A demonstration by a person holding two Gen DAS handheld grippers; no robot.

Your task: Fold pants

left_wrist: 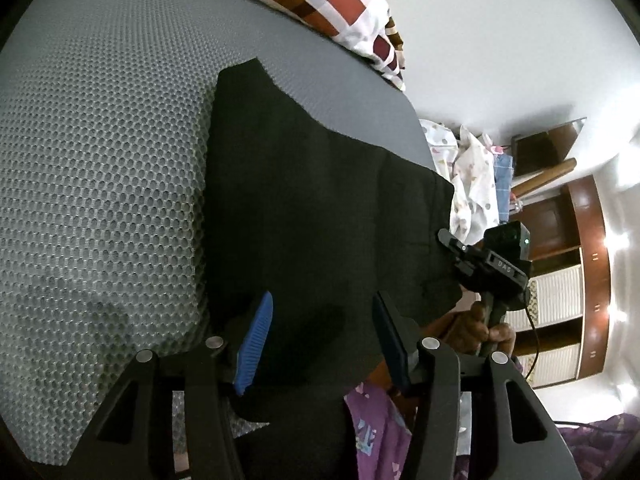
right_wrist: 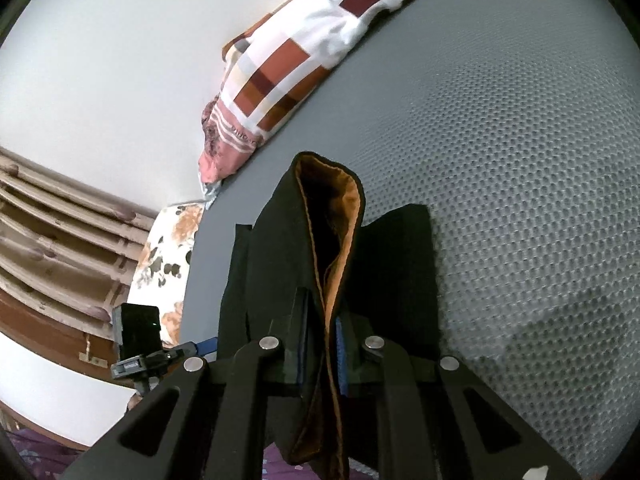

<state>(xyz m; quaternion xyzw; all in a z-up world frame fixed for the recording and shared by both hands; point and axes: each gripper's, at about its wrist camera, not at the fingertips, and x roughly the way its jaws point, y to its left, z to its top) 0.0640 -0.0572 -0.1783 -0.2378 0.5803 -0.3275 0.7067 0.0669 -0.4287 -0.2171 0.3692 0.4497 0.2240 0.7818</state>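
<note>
**Pants on Bed: Right Grip Set, Left Jaws Apart**

1. Bed (left_wrist: pixel 100 160). I work over a grey honeycomb-mesh surface that fills most of both wrist views. A checked pillow (right_wrist: pixel 280 80) in white, red and brown lies at its far edge against a white wall (right_wrist: pixel 100 60).

2. Pants (left_wrist: pixel 320 200). The black pants lie on the bed as a broad dark panel. In my left view they run from near the pillow down to my fingers. In my right view one edge is lifted off the bed and stands up as a fold, showing an orange-brown lining (right_wrist: pixel 344 220). The rest lies flat on the mesh below it.

3. Right hand-held gripper (right_wrist: pixel 322 344). Its jaws are nearly together and clamp the raised edge of the pants, black outer cloth and orange lining both pinched between the pads. In my left view this tool (left_wrist: pixel 488 264) sits at the right edge of the pants, with my hand (left_wrist: pixel 476 328) on its handle.

4. Left hand-held gripper (left_wrist: pixel 320 340). Its jaws stand partly apart. The blue pad (left_wrist: pixel 254 344) and the opposite finger frame the near part of the pants. Cloth shows between them, but neither pad presses on it.
</note>
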